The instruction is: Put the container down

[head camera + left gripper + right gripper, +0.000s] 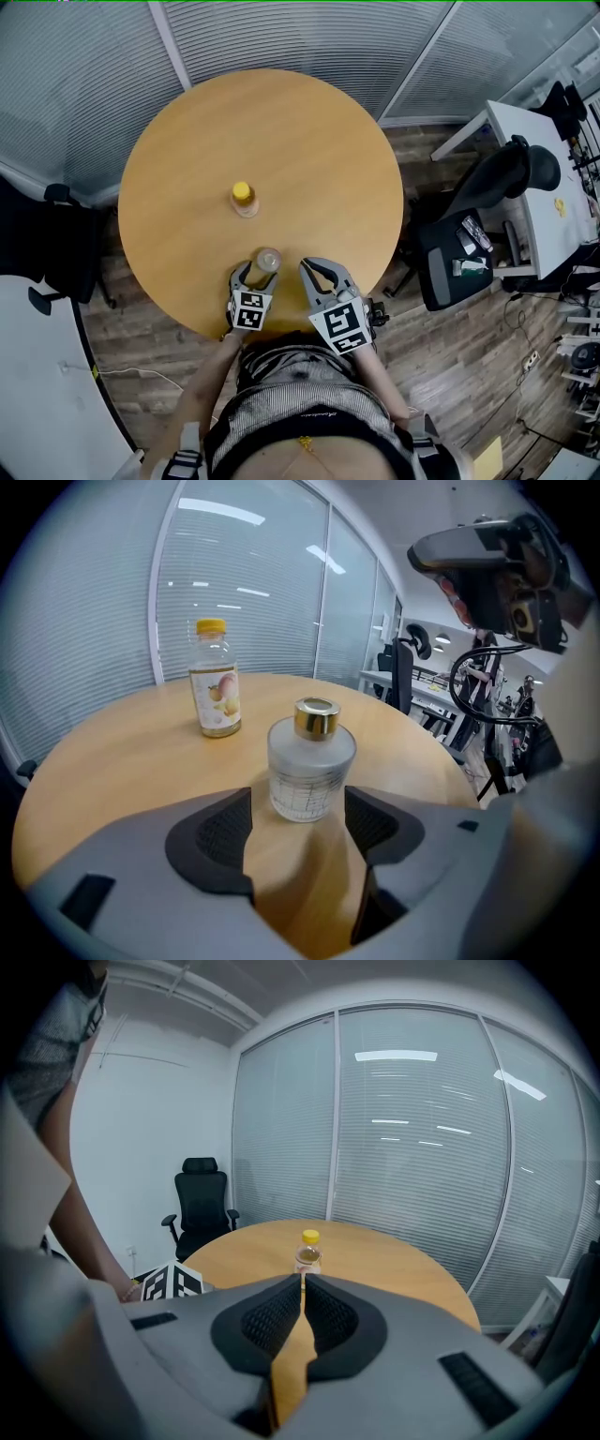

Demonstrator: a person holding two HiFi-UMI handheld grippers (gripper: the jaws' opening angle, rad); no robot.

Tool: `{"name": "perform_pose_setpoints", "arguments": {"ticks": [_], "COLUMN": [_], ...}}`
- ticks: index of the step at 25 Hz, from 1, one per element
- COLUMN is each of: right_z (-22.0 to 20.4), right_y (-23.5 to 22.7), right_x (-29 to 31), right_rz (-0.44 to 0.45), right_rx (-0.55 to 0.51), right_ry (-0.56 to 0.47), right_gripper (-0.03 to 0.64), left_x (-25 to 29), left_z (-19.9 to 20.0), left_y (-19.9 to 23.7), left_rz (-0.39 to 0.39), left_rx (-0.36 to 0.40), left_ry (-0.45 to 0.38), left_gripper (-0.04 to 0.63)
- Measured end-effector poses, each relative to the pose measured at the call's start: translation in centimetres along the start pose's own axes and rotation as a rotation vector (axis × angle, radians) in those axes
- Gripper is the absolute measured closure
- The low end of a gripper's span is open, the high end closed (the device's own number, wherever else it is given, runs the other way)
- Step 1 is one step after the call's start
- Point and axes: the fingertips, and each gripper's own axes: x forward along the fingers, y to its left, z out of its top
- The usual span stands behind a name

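Container upright on the table, in the mouth of the spread left claw

The left claw has its jaws apart, with a gap at each pad; between their tips stands the frosted container with a gold cap, upright on the round wooden table, and neither pad seems to touch it. The right claw, just to the right of the left claw over the table's near edge, has its jaws pressed together with nothing between them. Ahead of both claws, well beyond the container and near the table's middle, stands a yellow-capped bottle, upright. Past the table's far edge, off to the right claw's left, is a black office chair beside a glass wall with blinds
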Motion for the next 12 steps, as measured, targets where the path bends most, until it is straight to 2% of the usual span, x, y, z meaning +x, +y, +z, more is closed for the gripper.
{"name": "perform_pose_setpoints", "arguments": {"ticks": [4, 9, 12], "right_z": [-0.1, 0.1, 0.0], "right_y": [0.1, 0.3, 0.3], "right_x": [-0.2, -0.4, -0.6], "right_rz": [0.004, 0.011, 0.016], "right_rx": [0.001, -0.004, -0.008], "right_ry": [-0.003, -0.009, -0.010], "right_gripper": [0.592, 0.592, 0.592], "left_x": [-0.9, -2.3, -2.9], "left_z": [-0.4, -0.7, -0.5], "left_y": [0.2, 0.3, 0.3], "left_rz": [0.010, 0.029, 0.040], "left_rx": [-0.019, -0.050, -0.072], "left_ry": [0.002, 0.005, -0.009], "left_gripper": [0.286, 0.385, 0.402]}}
